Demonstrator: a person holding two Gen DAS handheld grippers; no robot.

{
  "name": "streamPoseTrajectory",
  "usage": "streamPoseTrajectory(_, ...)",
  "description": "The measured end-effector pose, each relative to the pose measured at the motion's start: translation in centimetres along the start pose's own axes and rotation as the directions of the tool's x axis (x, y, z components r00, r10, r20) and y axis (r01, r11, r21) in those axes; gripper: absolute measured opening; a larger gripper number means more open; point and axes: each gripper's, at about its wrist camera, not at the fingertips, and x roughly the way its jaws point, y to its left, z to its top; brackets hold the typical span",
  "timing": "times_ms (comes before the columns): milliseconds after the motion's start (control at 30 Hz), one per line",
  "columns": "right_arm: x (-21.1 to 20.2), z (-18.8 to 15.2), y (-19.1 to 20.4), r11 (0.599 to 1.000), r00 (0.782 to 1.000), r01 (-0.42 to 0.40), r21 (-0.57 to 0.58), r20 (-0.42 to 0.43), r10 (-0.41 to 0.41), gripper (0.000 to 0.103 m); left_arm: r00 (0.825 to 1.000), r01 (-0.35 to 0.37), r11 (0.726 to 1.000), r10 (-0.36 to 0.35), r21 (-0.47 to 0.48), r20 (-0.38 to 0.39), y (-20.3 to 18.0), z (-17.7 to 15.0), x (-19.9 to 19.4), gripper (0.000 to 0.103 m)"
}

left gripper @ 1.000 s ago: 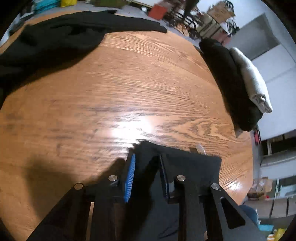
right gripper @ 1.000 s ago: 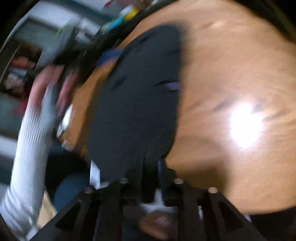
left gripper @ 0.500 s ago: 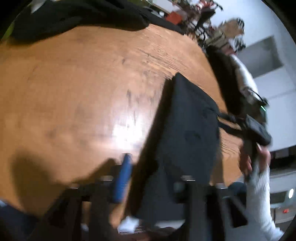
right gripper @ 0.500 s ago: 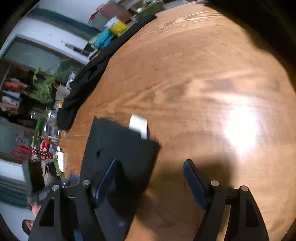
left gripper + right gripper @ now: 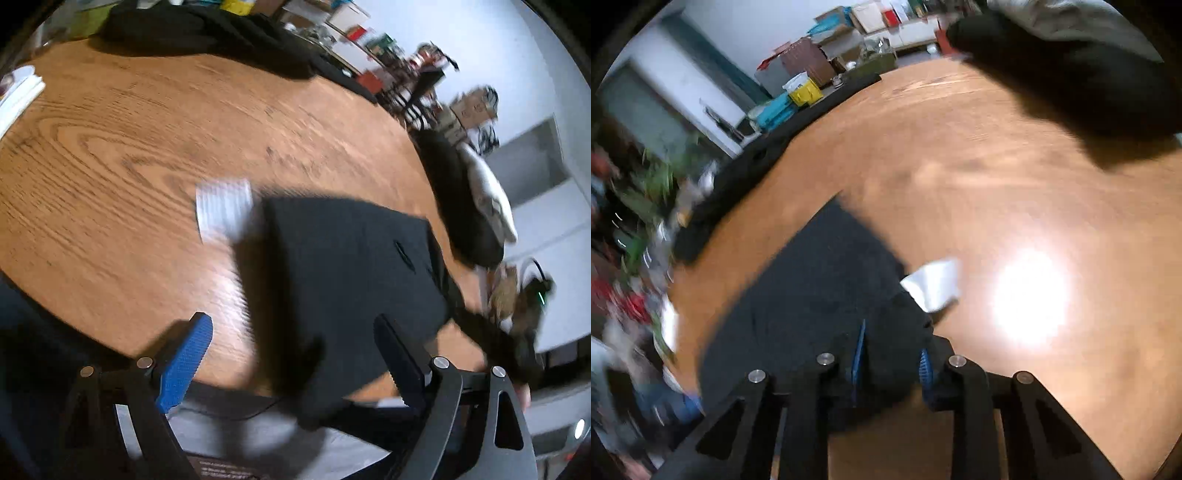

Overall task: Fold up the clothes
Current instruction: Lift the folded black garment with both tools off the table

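Garment (image 5: 354,266) newly folded on table (image 5: 147,147): left gripper (image 5: 291,354) jaws opening, released; right gripper (image 5: 892,354) jaws closing on its corner for the next fold.

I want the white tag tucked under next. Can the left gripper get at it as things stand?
Probably yes: the left gripper is opening with nothing between its fingers, and the white tag lies uncovered on the table beside the folded black garment.
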Motion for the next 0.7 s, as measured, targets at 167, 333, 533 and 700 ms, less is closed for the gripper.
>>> streamPoseTrajectory(167,-2.7,-6.4,-1.2,0.991,0.991,-0.115,0.069,-0.058,0.119,0.056,0.999,-0.035,0.997,0.036,0.072,-0.006,-1.1,-1.7,0.3,0.089)
streamPoseTrajectory(333,-4.4,-8.1,-4.2,0.972,0.986,-0.158,0.176,-0.02,0.164,0.072,1.0,-0.011,1.0,0.011,0.01,-0.006,0.1,-2.3,-0.3,0.089)
streamPoseTrajectory(533,-4.3,-8.8,-4.1,0.966,0.983,-0.175,0.188,-0.021,0.182,0.072,0.999,-0.005,0.997,0.002,-0.071,-0.035,2.1,-3.3,-0.2,0.089)
streamPoseTrajectory(700,-3.9,-8.9,-3.3,0.969,0.982,-0.179,0.169,-0.026,0.186,0.072,0.997,0.037,0.994,-0.044,-0.099,-0.061,2.0,-2.7,1.0,0.089)
